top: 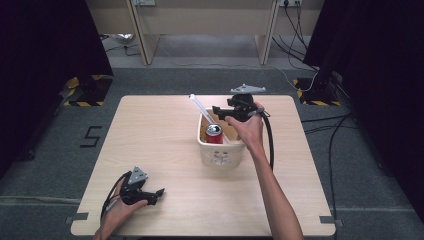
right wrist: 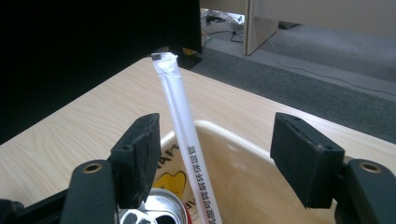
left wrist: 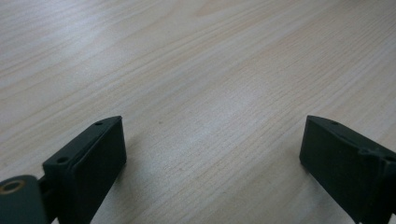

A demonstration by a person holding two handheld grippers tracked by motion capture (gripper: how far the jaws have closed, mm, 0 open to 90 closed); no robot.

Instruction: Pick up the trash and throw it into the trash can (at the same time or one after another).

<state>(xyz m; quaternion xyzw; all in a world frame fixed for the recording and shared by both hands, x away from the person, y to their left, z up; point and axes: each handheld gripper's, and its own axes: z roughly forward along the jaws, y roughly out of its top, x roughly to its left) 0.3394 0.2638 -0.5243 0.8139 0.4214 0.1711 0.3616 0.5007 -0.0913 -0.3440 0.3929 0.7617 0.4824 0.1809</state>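
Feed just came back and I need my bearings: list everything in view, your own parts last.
table: one, light wood, centre of the high view
bin: one, cream, on the table right of centre
can: one, red with silver top, standing in the bin
straw: one, white paper-wrapped, leaning out of the bin over its far rim
desk: one, beige, beyond the table
floor cables: several, black, right of the table
left gripper: one, black, open, low over the table's near left
right gripper: one, black, open, above the bin, jaws either side of the straw
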